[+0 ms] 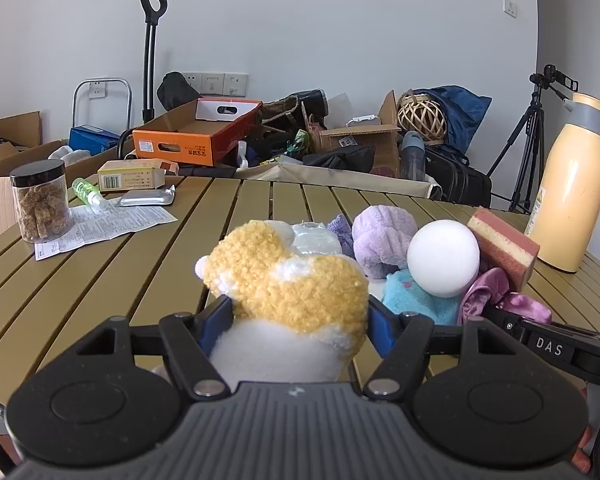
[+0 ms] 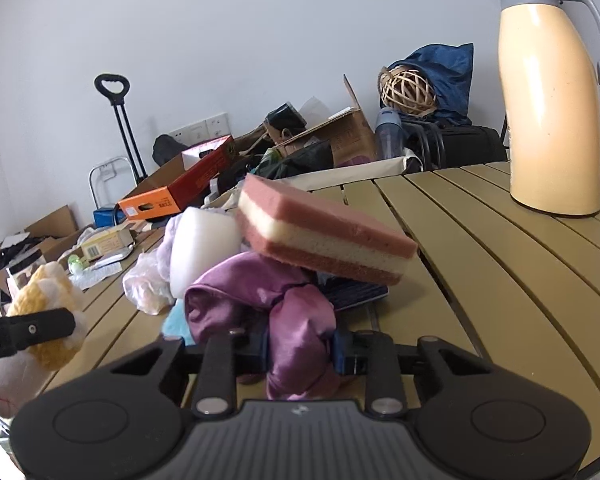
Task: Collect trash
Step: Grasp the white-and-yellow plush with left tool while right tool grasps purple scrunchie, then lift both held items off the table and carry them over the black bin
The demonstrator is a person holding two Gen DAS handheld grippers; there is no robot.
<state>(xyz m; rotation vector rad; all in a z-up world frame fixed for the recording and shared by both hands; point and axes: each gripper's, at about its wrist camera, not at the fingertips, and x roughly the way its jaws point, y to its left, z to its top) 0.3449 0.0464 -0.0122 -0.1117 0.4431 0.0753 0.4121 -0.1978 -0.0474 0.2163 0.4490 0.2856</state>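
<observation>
Purple satin cloth [image 2: 296, 320], bunched in the pile on the slatted olive surface [image 2: 500, 280], lies lengthwise between my right tongs [image 2: 300, 350], clenched on it, while my left tongs [image 1: 296, 320] grip a fuzzy yellow-and-white plush toy [image 1: 288, 280].

Both wrist views low, close over slatted table [image 1: 140, 280], facing wall, sharing sponge [image 2: 324, 236] pile.

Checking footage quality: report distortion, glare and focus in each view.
Left wrist: fisheye bends the table slats, dark corners, soft daylight, plush toy sharp. Right wrist: same bending, the thermos leans and carries a mild sheen, purple cloth in focus.
</observation>
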